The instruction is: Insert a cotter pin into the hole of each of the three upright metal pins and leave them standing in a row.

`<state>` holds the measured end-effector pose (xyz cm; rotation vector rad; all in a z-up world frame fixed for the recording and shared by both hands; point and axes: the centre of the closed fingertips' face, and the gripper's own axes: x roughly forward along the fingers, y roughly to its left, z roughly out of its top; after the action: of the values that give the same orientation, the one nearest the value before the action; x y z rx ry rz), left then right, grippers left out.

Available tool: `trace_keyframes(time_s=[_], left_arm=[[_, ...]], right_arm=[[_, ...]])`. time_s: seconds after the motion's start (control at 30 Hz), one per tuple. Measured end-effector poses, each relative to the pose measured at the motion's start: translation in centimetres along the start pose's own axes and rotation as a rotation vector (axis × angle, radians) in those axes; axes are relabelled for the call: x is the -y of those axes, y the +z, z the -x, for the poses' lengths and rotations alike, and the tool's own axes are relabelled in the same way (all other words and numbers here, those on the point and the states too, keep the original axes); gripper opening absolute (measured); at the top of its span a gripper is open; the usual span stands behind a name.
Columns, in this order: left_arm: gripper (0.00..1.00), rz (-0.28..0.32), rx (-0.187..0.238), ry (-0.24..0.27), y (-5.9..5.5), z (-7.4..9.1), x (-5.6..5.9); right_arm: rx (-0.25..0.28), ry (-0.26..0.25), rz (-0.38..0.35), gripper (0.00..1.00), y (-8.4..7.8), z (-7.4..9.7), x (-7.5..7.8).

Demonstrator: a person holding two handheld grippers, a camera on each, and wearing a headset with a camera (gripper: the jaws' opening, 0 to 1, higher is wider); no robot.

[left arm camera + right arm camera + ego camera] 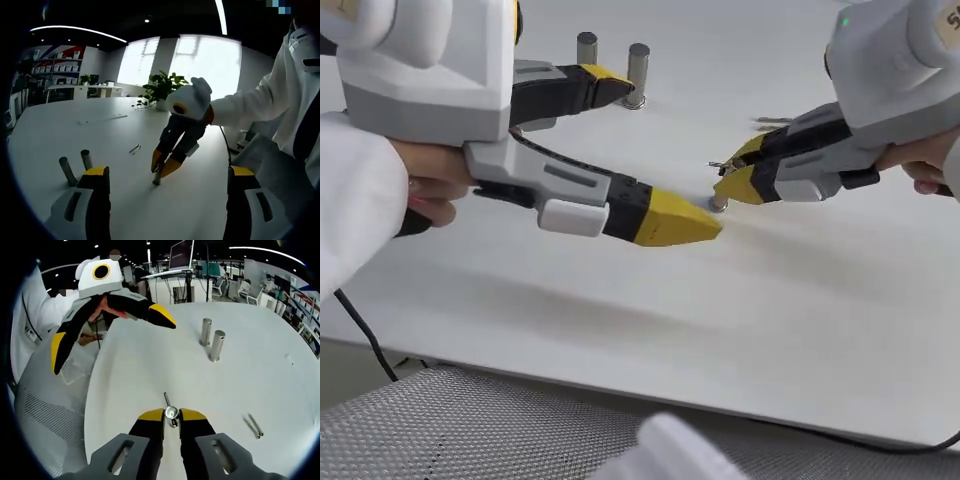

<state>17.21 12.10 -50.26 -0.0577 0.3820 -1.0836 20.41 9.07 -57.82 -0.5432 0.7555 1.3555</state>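
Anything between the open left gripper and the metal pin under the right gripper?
Nothing visible. Bare table lies between the left gripper and the metal pin; the right gripper, shut on a cotter pin, sits at its top.

Daylight from the windows (200, 60) burned out to white glare in my left gripper view and left the room's corners dim. In my head view the table (650, 320) was bright and evenly lit, with only soft grey shadows on it and a blurred pale shape at the bottom edge. Both gripper views bowed hard at their edges, yet the cotter pin (166, 400) pinched in my right gripper (171, 415) showed sharp.
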Motion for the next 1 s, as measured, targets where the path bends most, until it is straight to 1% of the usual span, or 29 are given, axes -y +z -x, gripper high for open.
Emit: trace_keyframes(time_s=[0.07,0.1,0.2,0.23,0.27,0.37,0.43,0.5,0.53,0.57,0.67,0.7,0.77,0.8,0.9,1.0], left_arm=[[0.97,0.006,0.004,0.000,0.0,0.1,0.0],[0.97,0.007,0.006,0.001,0.0,0.1,0.0],[0.97,0.006,0.006,0.002,-0.1,0.2,-0.2],[0.97,0.006,0.008,0.002,-0.1,0.3,-0.2],[0.97,0.006,0.011,0.002,-0.1,0.4,-0.1],[0.96,0.015,0.022,0.000,-0.1,0.6,-0.4],[0.96,0.015,0.022,0.002,-0.1,0.7,-0.4],[0.95,0.016,0.023,0.004,-0.4,0.8,-0.9],[0.95,0.019,0.023,0.005,-0.5,0.9,-1.4],[0.95,0.021,0.023,0.006,-0.6,0.9,-1.5],[0.95,0.021,0.018,0.011,-0.8,1.0,-1.4],[0.95,0.021,0.018,0.012,-0.8,1.1,-1.5],[0.95,0.024,0.023,0.015,-0.9,1.1,-1.5],[0.95,0.027,0.026,0.015,-0.8,1.1,-1.3],[0.95,0.027,0.023,0.018,-0.9,1.0,-1.3],[0.95,0.027,0.018,0.021,-1.1,1.0,-1.3]], right_arm=[[-0.003,0.009,-0.014,0.06,0.0,0.0,0.0],[-0.004,0.012,-0.009,0.06,0.0,0.0,0.0],[-0.005,0.004,-0.003,0.04,0.2,0.1,0.3],[-0.002,-0.004,-0.017,0.04,0.3,0.2,0.6],[0.001,-0.006,-0.015,0.04,0.3,0.2,0.7],[0.001,-0.013,-0.012,0.04,0.7,-0.1,1.3],[0.003,-0.014,-0.007,0.04,1.0,-0.2,1.5],[0.010,-0.011,0.002,0.04,1.8,-0.5,1.1],[0.015,-0.012,0.009,0.04,2.2,-0.7,1.2],[0.016,-0.013,0.018,0.04,2.3,-0.9,1.4],[0.016,-0.010,0.030,0.04,2.8,-1.3,1.7],[0.016,-0.009,0.033,0.04,3.0,-1.5,2.1],[0.016,-0.012,0.040,0.04,3.2,-1.7,2.3],[0.017,-0.013,0.042,0.04,3.4,-1.8,2.5],[0.022,-0.016,0.035,0.04,3.5,-2.0,2.3],[0.017,-0.028,0.025,0.04,3.3,-2.2,2.6]])
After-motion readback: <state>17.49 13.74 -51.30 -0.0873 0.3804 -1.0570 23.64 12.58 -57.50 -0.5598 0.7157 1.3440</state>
